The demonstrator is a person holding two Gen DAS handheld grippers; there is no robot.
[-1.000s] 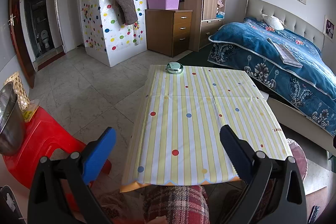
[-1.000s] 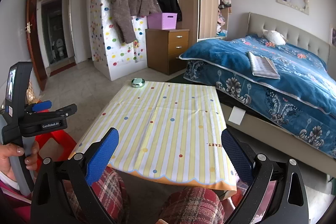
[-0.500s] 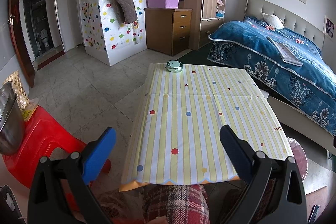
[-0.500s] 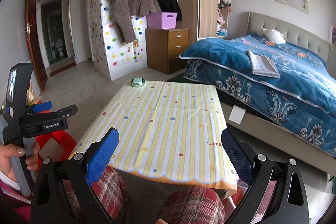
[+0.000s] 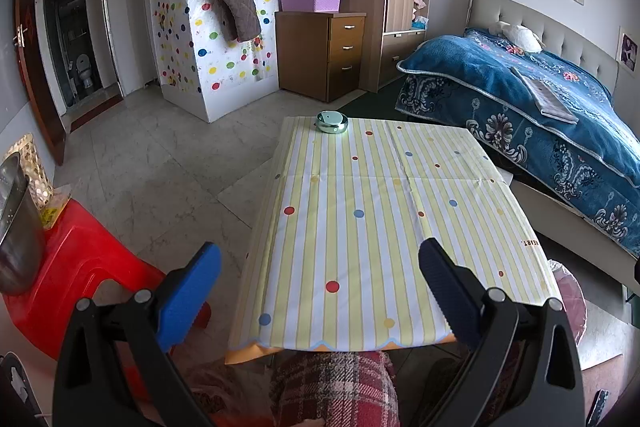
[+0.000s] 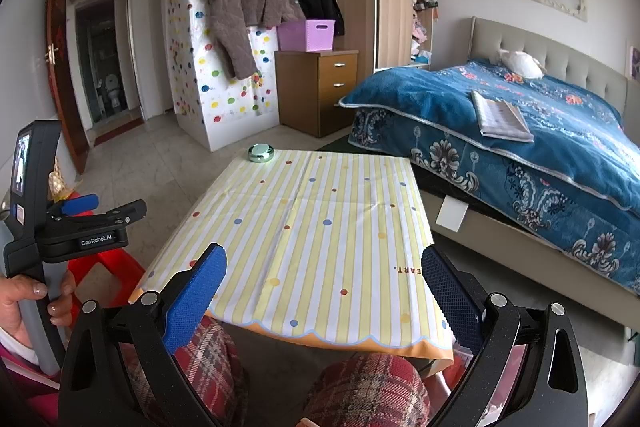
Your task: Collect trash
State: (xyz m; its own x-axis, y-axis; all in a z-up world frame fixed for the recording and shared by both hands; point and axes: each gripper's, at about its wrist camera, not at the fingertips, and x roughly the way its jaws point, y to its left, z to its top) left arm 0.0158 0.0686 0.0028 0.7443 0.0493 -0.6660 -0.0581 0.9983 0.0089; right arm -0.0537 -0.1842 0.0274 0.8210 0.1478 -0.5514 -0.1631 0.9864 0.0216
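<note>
We are holding left gripper (image 5: 319, 281) and right gripper (image 6: 324, 285) over striped surface (image 5: 384, 211), both jaws spread, gripping nothing; green round tin (image 5: 331, 122) sitting at far edge.

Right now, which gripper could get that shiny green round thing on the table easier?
Probably the left gripper. The green round tin sits at the table's far left corner, on its side. Both grippers are open, empty and far away.
</note>
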